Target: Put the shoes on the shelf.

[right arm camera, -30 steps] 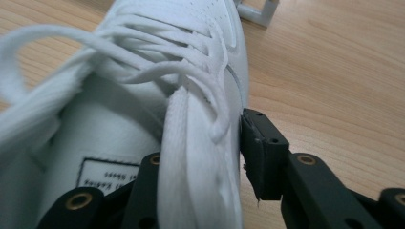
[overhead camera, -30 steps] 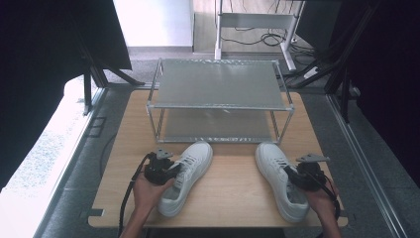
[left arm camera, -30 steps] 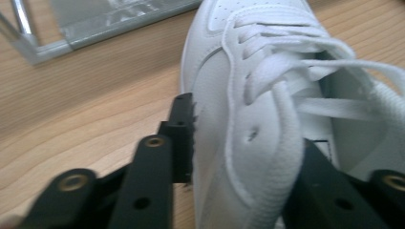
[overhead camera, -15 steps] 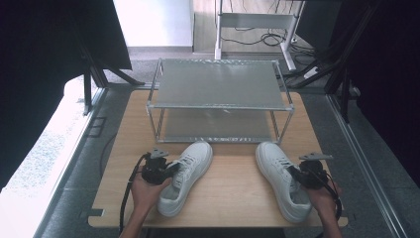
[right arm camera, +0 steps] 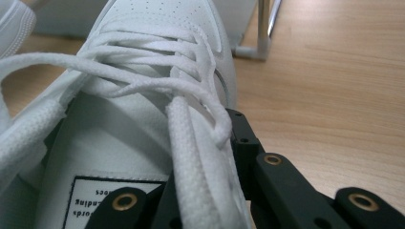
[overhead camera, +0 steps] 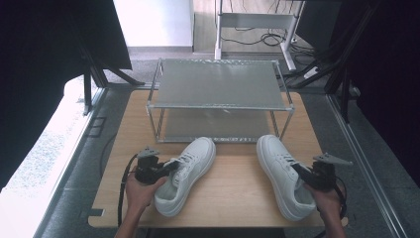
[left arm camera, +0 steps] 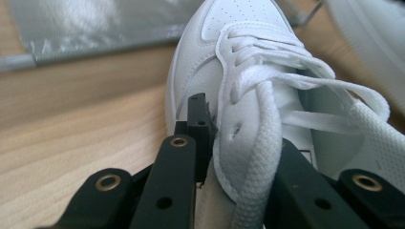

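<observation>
Two white lace-up sneakers lie on the wooden table, toes toward the rack. My left gripper is shut on the left shoe. Its jaws have just been closing, and in the left gripper view they pinch the eyelet-side wall of the left shoe, one jaw outside and one inside. My right gripper is shut on the right shoe. In the right gripper view it clamps the lace-side wall of the right shoe, with the inner jaw hidden under a lace.
A two-tier metal rack with mesh shelves stands at the back of the table, just beyond the shoes' toes. One rack leg stands close to the right shoe. Bare wood lies between the shoes. Black cables trail from both grippers.
Both hands and both shoes stay in place. The jaws of each gripper look drawn in tighter on the shoes' sides than a second ago.
</observation>
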The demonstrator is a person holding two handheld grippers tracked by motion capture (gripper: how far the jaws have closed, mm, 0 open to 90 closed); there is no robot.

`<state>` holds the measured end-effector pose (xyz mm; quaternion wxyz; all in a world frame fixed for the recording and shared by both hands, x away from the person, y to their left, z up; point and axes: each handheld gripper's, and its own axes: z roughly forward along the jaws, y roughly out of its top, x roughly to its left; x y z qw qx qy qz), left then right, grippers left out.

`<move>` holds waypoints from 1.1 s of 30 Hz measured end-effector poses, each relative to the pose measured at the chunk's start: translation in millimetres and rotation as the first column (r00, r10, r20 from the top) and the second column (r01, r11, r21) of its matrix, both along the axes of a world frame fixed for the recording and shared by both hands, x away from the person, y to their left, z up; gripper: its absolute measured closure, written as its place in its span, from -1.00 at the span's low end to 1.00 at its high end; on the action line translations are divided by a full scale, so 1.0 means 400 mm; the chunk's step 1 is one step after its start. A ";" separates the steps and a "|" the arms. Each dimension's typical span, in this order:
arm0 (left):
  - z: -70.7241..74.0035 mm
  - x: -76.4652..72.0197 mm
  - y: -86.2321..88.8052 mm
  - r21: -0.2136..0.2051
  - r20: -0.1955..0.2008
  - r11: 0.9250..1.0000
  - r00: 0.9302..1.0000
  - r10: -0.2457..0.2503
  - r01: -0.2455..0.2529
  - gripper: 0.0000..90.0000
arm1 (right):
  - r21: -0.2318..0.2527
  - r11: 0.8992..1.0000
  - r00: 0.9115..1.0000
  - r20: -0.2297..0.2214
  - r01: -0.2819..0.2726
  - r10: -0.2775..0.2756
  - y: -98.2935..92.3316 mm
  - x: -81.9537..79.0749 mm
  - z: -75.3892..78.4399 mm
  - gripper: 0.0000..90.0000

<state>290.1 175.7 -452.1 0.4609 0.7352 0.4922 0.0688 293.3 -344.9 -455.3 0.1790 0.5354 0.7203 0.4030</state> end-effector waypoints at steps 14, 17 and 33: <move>0.038 -0.019 0.072 -0.172 0.056 0.985 0.998 0.036 -0.025 0.81 | 0.174 0.985 0.998 0.057 0.005 -0.015 -0.026 -0.015 0.013 0.94; 0.043 -0.022 0.079 -0.191 0.064 0.981 0.997 0.041 -0.028 0.81 | 0.190 0.982 0.998 0.062 0.004 -0.016 -0.027 -0.016 0.016 0.95; 0.076 -0.039 0.099 -0.317 0.101 0.949 0.994 0.043 -0.009 0.81 | 0.263 0.965 0.994 0.105 -0.022 -0.006 -0.017 -0.026 0.045 0.95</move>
